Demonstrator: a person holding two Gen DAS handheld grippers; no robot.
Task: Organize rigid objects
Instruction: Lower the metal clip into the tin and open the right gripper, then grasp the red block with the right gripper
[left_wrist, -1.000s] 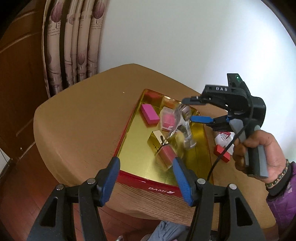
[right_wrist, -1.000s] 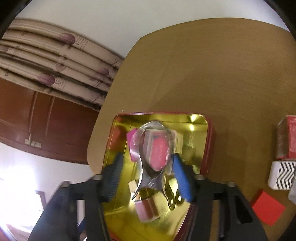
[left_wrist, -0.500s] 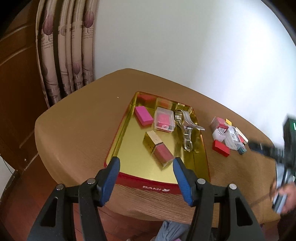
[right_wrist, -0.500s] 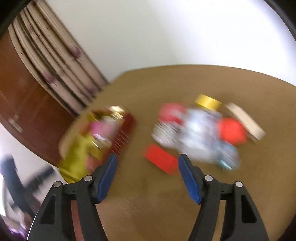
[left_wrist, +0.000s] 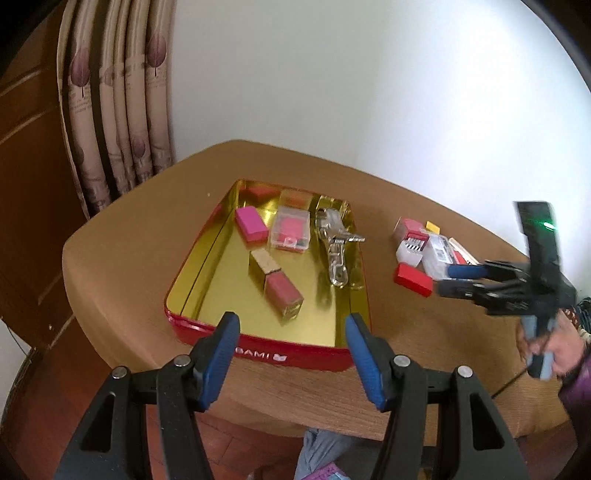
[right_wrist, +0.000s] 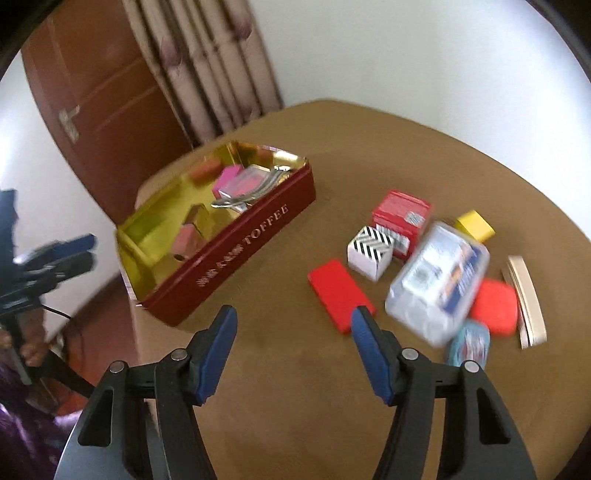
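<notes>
- The tin (left_wrist: 207, 258), red outside and gold inside, sits on the brown table (left_wrist: 118, 258) toward its left edge.
- Inside the tin lie a pink block (left_wrist: 251, 224), a clear case (left_wrist: 290, 234), a gold-capped pink bottle (left_wrist: 276, 283) and a metal clip (left_wrist: 335, 247), the clip along the tin's right wall.
- The left tool (left_wrist: 291, 345) hangs over the table's near edge, just in front of the tin; its blue pads stand apart with nothing between them.
- The right tool (right_wrist: 293, 347) is over bare table beside the loose pile; its jaws have just been closing a little, yet they gape with nothing between them.
- The pile lies toward the table's right edge, well apart from the tin: a red block (right_wrist: 340, 293), a striped box (right_wrist: 369, 254), a red carton (right_wrist: 400, 214), a yellow cube (right_wrist: 474, 225), a clear pack (right_wrist: 437, 284), a red case (right_wrist: 495, 306), a teal item (right_wrist: 469, 345) and pale sticks (right_wrist: 526, 301).
- The clear pack rests on its neighbours.
</notes>
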